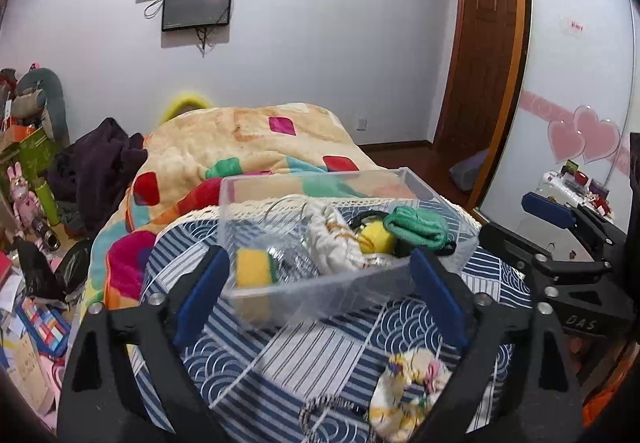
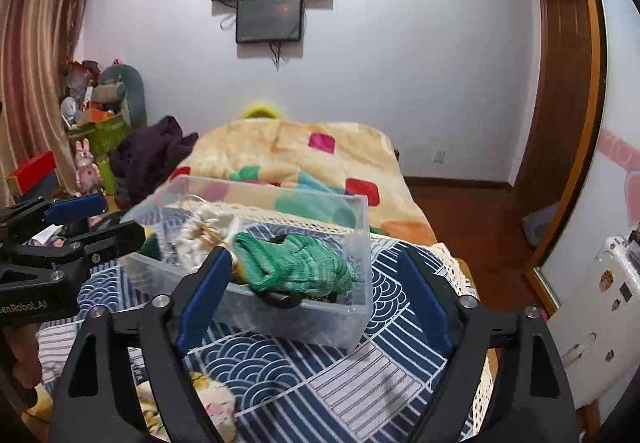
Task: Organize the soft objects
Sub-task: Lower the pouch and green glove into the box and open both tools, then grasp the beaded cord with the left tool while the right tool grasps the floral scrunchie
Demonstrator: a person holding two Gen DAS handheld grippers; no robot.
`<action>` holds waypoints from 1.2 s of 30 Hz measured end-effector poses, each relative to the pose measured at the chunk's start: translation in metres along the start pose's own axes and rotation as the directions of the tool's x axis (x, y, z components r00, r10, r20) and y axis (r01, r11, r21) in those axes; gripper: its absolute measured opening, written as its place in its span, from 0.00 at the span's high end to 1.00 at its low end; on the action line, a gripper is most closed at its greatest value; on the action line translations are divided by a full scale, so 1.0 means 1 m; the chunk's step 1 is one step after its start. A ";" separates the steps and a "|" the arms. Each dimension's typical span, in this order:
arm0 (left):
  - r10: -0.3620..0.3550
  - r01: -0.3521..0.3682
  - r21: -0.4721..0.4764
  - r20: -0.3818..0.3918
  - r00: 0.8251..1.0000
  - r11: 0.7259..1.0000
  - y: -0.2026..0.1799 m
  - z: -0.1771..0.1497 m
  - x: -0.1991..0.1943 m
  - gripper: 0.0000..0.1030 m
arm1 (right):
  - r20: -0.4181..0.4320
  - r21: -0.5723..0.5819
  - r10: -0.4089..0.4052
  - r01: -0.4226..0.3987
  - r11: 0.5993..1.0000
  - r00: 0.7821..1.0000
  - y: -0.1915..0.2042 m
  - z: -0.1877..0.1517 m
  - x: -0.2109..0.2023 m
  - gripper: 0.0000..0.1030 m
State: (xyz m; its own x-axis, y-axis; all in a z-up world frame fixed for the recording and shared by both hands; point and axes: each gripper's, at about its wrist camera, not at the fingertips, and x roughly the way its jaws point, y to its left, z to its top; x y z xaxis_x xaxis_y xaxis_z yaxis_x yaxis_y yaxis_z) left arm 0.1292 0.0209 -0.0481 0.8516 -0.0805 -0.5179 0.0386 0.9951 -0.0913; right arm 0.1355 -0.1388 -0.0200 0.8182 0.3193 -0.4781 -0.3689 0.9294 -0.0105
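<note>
A clear plastic bin [image 1: 320, 289] stands on a blue patterned cloth [image 1: 304, 359]. In it lie a green knit glove [image 1: 418, 227], a yellow sponge [image 1: 253, 267], a white cloth pouch [image 1: 332, 239] and a yellow ball [image 1: 376, 237]. A floral fabric piece [image 1: 408, 391] lies on the cloth in front of the bin. My left gripper [image 1: 320, 291] is open and empty, just before the bin. My right gripper [image 2: 316, 291] is open and empty before the bin [image 2: 320, 323], near the green glove [image 2: 296, 263]. The floral piece [image 2: 212, 407] shows at lower left.
A colourful blanket [image 1: 248, 147] covers the bed behind the cloth. Clutter and plush toys [image 1: 24, 195] fill the floor at left. A wooden door [image 1: 480, 55] and a mirrored wardrobe [image 1: 580, 83] stand at right. A white suitcase [image 2: 592, 327] stands at right.
</note>
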 end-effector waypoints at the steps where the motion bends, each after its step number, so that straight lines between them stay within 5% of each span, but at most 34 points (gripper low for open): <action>1: 0.002 -0.002 -0.003 -0.005 1.000 1.000 0.002 -0.003 -0.002 0.09 | 0.001 0.005 0.014 -0.014 1.000 1.000 0.001 -0.002 -0.003 0.15; 10: 0.022 -0.022 0.001 -0.108 0.994 1.000 0.009 -0.052 -0.012 0.09 | -0.085 0.033 0.130 -0.127 0.991 0.988 0.015 -0.038 0.000 0.13; 17: 0.032 -0.030 0.012 -0.216 0.976 0.999 0.004 -0.094 0.003 0.10 | -0.215 0.044 0.214 -0.209 0.977 0.953 0.032 -0.068 0.024 0.13; 25: 0.043 -0.048 -0.014 -0.238 0.970 0.999 0.011 -0.109 0.010 0.46 | -0.312 0.030 0.250 -0.253 0.967 0.917 0.045 -0.095 0.043 0.15; 28: 0.044 -0.048 -0.012 -0.235 0.971 0.999 0.013 -0.107 0.013 0.61 | -0.297 -0.015 0.243 -0.259 0.966 0.923 0.052 -0.096 0.037 0.31; 30: 0.048 -0.052 -0.012 -0.232 0.972 0.999 0.014 -0.106 0.014 0.74 | -0.293 -0.015 0.266 -0.283 0.959 0.918 0.054 -0.095 0.036 0.53; 33: 0.007 -0.017 -0.040 -0.234 0.972 0.999 0.016 -0.105 0.014 0.94 | -0.290 -0.015 0.278 -0.295 0.955 0.916 0.054 -0.097 0.034 0.73; 36: -0.014 0.001 -0.059 -0.225 0.974 0.998 0.018 -0.104 0.010 0.94 | -0.284 -0.002 0.290 -0.303 0.953 0.914 0.050 -0.095 0.036 0.82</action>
State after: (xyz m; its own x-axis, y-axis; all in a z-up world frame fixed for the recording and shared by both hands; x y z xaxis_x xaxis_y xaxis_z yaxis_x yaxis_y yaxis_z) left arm 0.0842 0.0324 -0.1435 0.7114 -0.1054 -0.6948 0.0081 0.9898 -0.1419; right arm 0.1040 -0.0982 -0.1213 0.5156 0.5085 -0.6897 -0.6003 0.7887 0.1327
